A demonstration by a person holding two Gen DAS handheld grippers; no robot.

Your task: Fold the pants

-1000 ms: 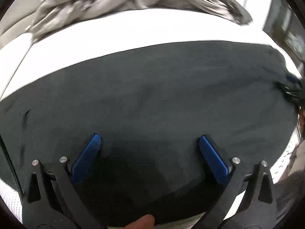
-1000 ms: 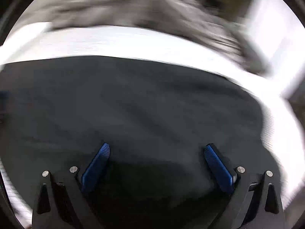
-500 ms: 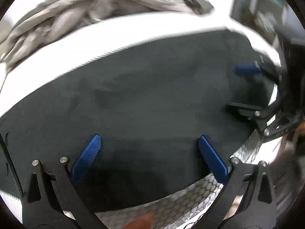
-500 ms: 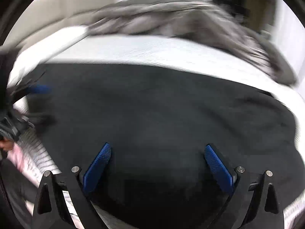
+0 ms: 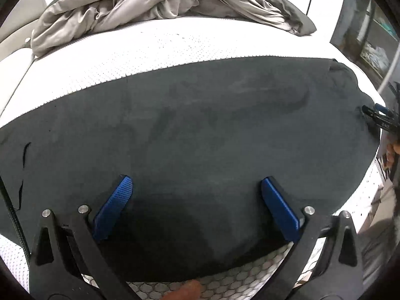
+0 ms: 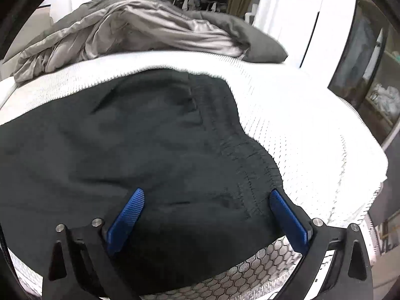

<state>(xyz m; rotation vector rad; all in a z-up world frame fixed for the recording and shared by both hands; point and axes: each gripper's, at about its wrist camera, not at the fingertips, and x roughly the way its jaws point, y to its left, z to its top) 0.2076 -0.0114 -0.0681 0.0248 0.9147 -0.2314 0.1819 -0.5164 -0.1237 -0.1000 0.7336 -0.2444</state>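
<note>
Black pants (image 5: 200,130) on bed (image 5: 150,57): soft, limp, light. Pinch waistband (image 6: 250,155) corners. Both grippers (image 5: 197,200) (image 6: 207,212) fingers wide, empty.

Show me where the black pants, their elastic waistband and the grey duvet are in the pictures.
black pants (image 5: 200,130): left wrist view, on the flat middle of the fabric.
elastic waistband (image 6: 250,155): right wrist view, on the gathered stitched band.
grey duvet (image 5: 160,2): left wrist view, on the crumpled folds at the far side.

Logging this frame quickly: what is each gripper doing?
Left gripper: open, empty, over the dark fabric pants.
Right gripper: open, empty, at their waistband.
</note>
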